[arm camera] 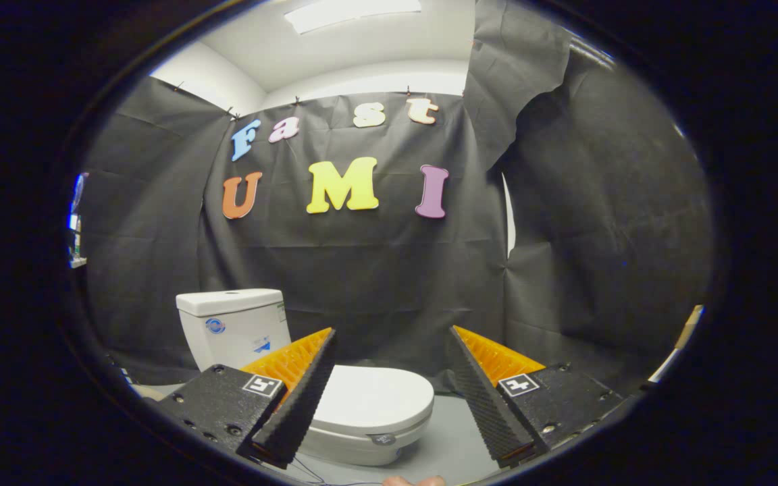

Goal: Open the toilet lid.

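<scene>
Now the gripper (389, 337) should go down low to the front edge of the toilet lid (372, 399) and lift from under it. Its fingers are wide apart and hold nothing. The lid is shut, lying flat beyond the fingers, a bit to the left, in front of the tank (234, 324).

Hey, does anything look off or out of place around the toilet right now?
Nothing stands out. The toilet sits upright with its lid flat and closed, tank intact. The hand-held gripper is open, short of the lid.
</scene>
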The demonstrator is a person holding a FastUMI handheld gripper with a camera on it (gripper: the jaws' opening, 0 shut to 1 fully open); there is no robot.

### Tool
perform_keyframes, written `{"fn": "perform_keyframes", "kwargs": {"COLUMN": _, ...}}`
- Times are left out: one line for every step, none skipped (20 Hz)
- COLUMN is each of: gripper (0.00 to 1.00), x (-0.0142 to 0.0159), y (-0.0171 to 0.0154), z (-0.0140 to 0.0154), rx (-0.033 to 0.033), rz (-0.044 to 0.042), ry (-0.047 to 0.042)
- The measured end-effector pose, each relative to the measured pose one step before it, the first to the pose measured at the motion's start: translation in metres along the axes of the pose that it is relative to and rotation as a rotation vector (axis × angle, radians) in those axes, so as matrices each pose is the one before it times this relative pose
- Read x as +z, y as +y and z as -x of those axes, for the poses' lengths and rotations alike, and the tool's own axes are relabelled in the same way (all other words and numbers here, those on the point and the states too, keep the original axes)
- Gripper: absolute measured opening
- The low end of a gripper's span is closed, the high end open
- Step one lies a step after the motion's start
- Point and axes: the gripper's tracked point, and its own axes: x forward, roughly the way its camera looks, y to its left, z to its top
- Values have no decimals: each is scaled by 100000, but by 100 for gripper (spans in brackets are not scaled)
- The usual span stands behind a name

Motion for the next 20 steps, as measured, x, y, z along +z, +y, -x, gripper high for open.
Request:
{"fn": "perform_keyframes", "kwargs": {"gripper": 100, "x": -139, "y": -155, "z": -58, "rx": -427, "rz": 628, "ry": 438}}
{"fn": "perform_keyframes", "kwargs": {"gripper": 100, "x": -66, "y": -126, "z": -49, "rx": -564, "rz": 50, "ry": 339}}
{"fn": "perform_keyframes", "kwargs": {"gripper": 100, "x": -26, "y": -128, "z": -10, "rx": -599, "rz": -420, "ry": 486}}
{"fn": "perform_keyframes", "kwargs": {"gripper": 100, "x": -299, "y": -108, "z": -121, "rx": -628, "rz": -438, "ry": 662}}
{"fn": "perform_keyframes", "kwargs": {"gripper": 100, "x": -195, "y": -244, "z": -38, "rx": -1090, "rz": -379, "ry": 713}}
{"fn": "perform_keyframes", "kwargs": {"gripper": 100, "x": -368, "y": 135, "z": -82, "rx": -12, "rz": 163, "ry": 972}}
{"fn": "perform_keyframes", "kwargs": {"gripper": 100, "x": -399, "y": 48, "z": -190, "rx": -388, "rz": 653, "ry": 1338}}
{"fn": "perform_keyframes", "kwargs": {"gripper": 100, "x": -335, "y": 127, "z": -122, "rx": 30, "rz": 865, "ry": 1143}}
{"fn": "perform_keyframes", "kwargs": {"gripper": 100, "x": -93, "y": 45, "z": -191, "rx": -575, "rz": 604, "ry": 645}}
{"fn": "perform_keyframes", "kwargs": {"gripper": 100, "x": -77, "y": -94, "z": -265, "rx": -690, "rz": -246, "ry": 645}}
{"fn": "perform_keyframes", "kwargs": {"gripper": 100, "x": -205, "y": 140, "z": -261, "rx": -747, "rz": -1045, "ry": 845}}
{"fn": "perform_keyframes", "kwargs": {"gripper": 100, "x": -352, "y": 166, "z": -294, "rx": -717, "rz": -1511, "ry": 1273}}
{"fn": "perform_keyframes", "kwargs": {"gripper": 100, "x": -565, "y": 315, "z": -302, "rx": -9, "rz": -1706, "ry": 1687}}
{"fn": "perform_keyframes", "kwargs": {"gripper": 100, "x": -884, "y": 387, "z": -395, "rx": 149, "rz": -1573, "ry": 2415}}
{"fn": "perform_keyframes", "kwargs": {"gripper": 100, "x": -877, "y": 352, "z": -444, "rx": 398, "rz": -2043, "ry": 2876}}
{"fn": "perform_keyframes", "kwargs": {"gripper": 100, "x": -1070, "y": 429, "z": -438, "rx": 740, "rz": -2341, "ry": 3681}}
{"fn": "perform_keyframes", "kwargs": {"gripper": 100, "x": -963, "y": 181, "z": -478, "rx": 374, "rz": -3260, "ry": 3053}}
{"fn": "perform_keyframes", "kwargs": {"gripper": 100, "x": -910, "y": 453, "z": -514, "rx": 1665, "rz": -3542, "ry": 3336}}
{"fn": "perform_keyframes", "kwargs": {"gripper": 100, "x": -792, "y": 374, "z": -565, "rx": 1343, "rz": -3605, "ry": 2718}}
{"fn": "perform_keyframes", "kwargs": {"gripper": 100, "x": -587, "y": 174, "z": -765, "rx": 1195, "rz": -3499, "ry": 2427}}
